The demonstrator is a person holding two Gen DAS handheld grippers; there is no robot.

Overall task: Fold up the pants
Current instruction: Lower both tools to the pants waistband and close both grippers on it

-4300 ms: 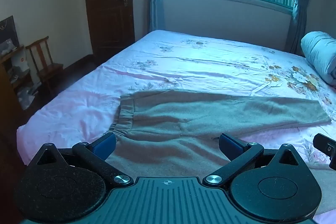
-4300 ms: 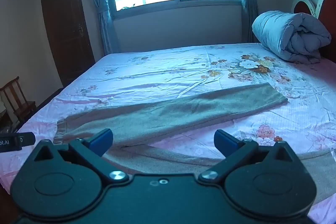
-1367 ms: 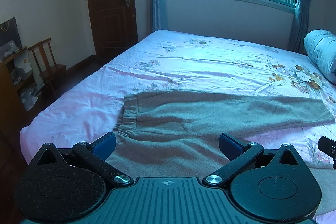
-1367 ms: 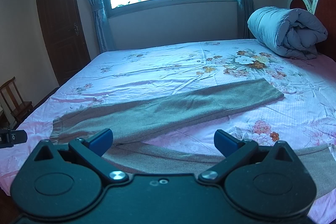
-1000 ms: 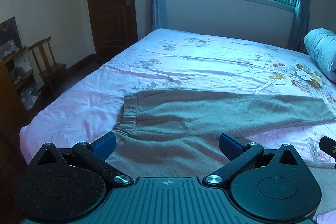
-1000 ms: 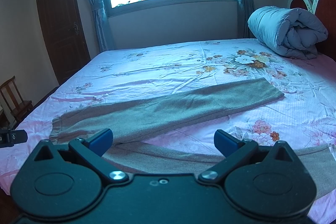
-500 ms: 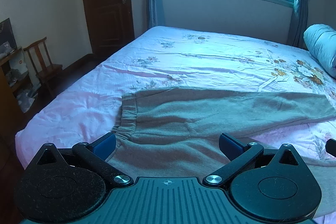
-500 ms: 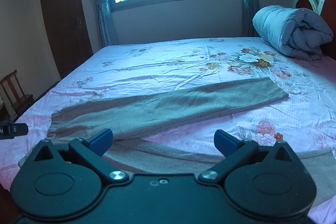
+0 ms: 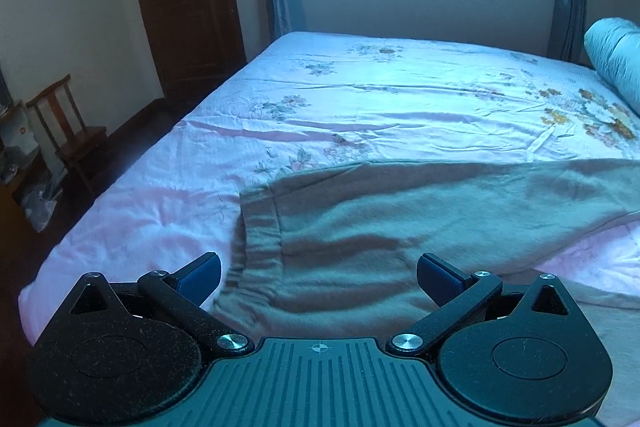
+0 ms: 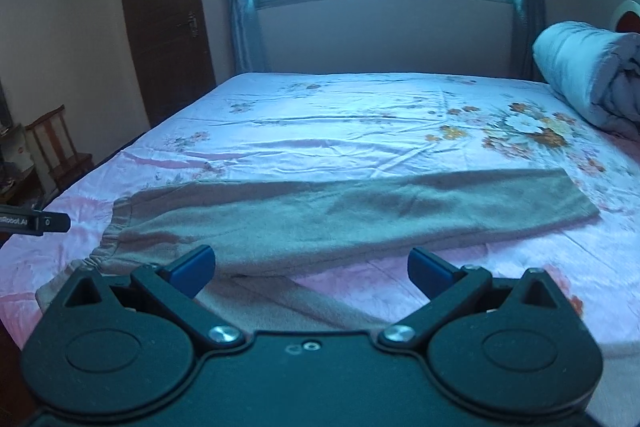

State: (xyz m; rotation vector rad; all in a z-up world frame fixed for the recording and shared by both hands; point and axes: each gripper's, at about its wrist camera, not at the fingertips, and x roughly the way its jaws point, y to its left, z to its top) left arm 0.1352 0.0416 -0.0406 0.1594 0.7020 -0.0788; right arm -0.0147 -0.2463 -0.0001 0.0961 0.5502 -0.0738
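Left wrist view puts our left gripper low over the grey-brown fleece pants, its blue-tipped fingers spread wide and holding nothing; the gathered elastic waistband lies just ahead of the left-hand finger. The pants lie flat on the pink floral bed sheet, far leg stretching away past the right-hand finger. In the right wrist view our right gripper also hangs with fingers spread and empty, above the gap between the two legs, the far leg's cuff well ahead and to the right. We judge folding has not begun: we are lining up for the first grasp. Next we need to descend, pinching waistband and near leg edge, to carry one leg over the other.
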